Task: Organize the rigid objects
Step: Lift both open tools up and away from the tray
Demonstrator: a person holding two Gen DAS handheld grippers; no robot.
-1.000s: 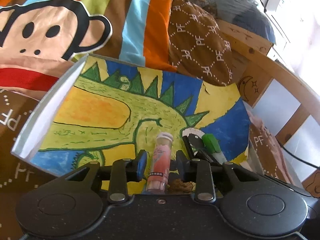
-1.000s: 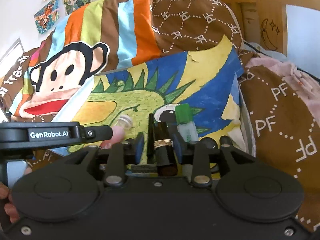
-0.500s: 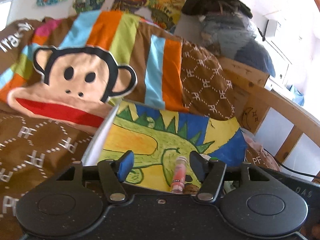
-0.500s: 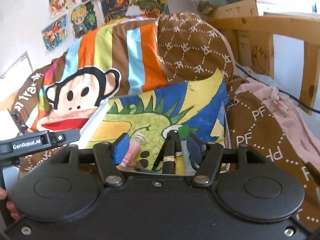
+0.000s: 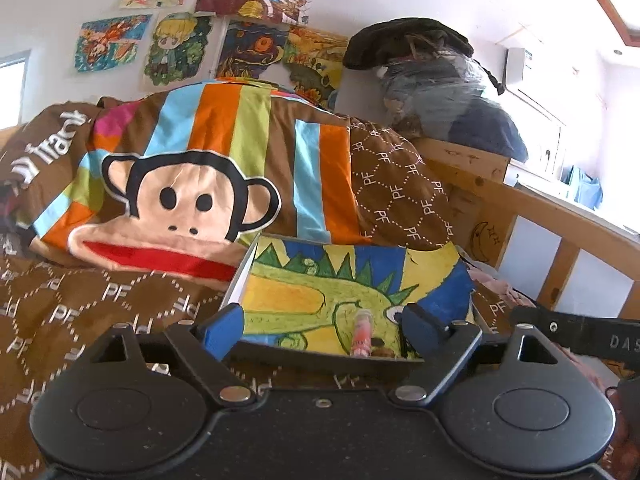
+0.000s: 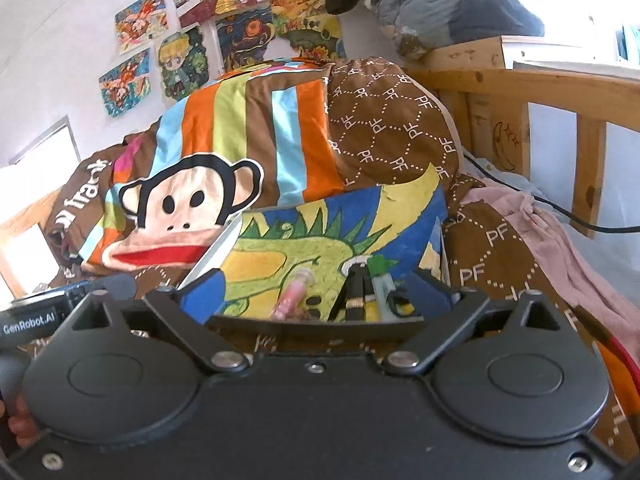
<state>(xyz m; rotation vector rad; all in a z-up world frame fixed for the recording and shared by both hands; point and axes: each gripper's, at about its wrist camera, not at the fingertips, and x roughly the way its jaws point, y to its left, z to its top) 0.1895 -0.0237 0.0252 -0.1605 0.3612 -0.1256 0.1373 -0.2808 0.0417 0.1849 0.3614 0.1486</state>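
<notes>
A shallow tray (image 5: 239, 280) lined with a dinosaur painting lies on the bed. In it rest a pink tube (image 5: 362, 336), a black tube with a gold band (image 6: 354, 298) and a green-capped tube (image 6: 380, 276), side by side near the tray's front edge. My left gripper (image 5: 320, 326) is open and empty, held back in front of the tray (image 6: 212, 256). My right gripper (image 6: 316, 294) is also open and empty, just short of the tray's front rim. The pink tube (image 6: 294, 294) lies left of the black one.
A striped monkey-print cushion (image 5: 192, 196) and a brown patterned blanket (image 5: 80, 312) lie behind and left of the tray. A wooden bed rail (image 6: 520, 80), a pink cloth (image 6: 532, 232) and a black cable (image 6: 580, 220) are to the right. Posters hang on the wall.
Both grippers have opened, letting go of the pink tube and the black tube, and have drawn back from the tray and tilted upward.
</notes>
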